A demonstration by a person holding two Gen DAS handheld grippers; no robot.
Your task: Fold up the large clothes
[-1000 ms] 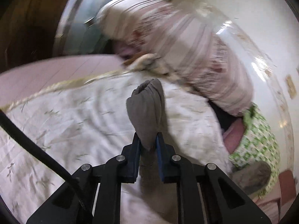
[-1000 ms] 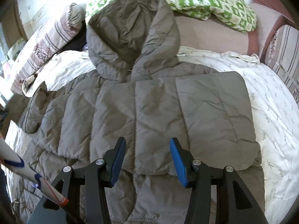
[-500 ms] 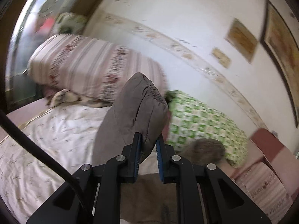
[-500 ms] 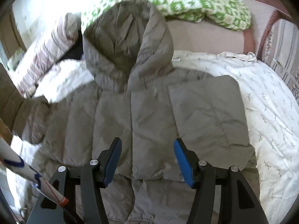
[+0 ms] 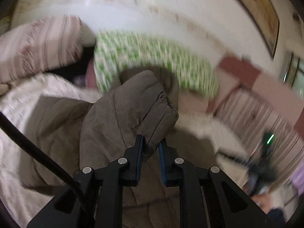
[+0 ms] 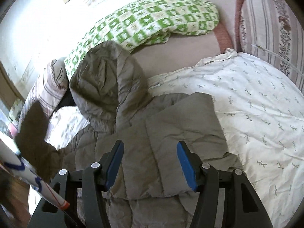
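- The left gripper (image 5: 151, 145) is clamped on the cuffed end of the jacket's sleeve (image 5: 133, 106); the grey-brown padded cloth is pinched between the two blue pads and bulges up above them
- That sleeve hangs lifted above the jacket's body, which lies below it on the bed; the left wrist view is blurred all round the sleeve
- The right gripper (image 6: 150, 162) has its jaws apart with nothing between the blue pads; it hangs over the middle of the jacket (image 6: 144, 144) and touches no cloth
- The jacket lies spread flat on the white bedcover (image 6: 256, 104), hood (image 6: 106, 79) away from the gripper; its right-hand sleeve is folded in across the chest as a flat panel
- At the left edge of the right wrist view the raised sleeve shows as a dark shape above the bedcover, with a white sleeve with blue marks (image 6: 28, 172) just below it
- The hood's top rests against a green and white checked pillow (image 6: 152, 22) by the wall
- A pink striped pillow (image 6: 49, 87) lies left of the hood, and a striped cushion (image 6: 269, 24) stands at the far right
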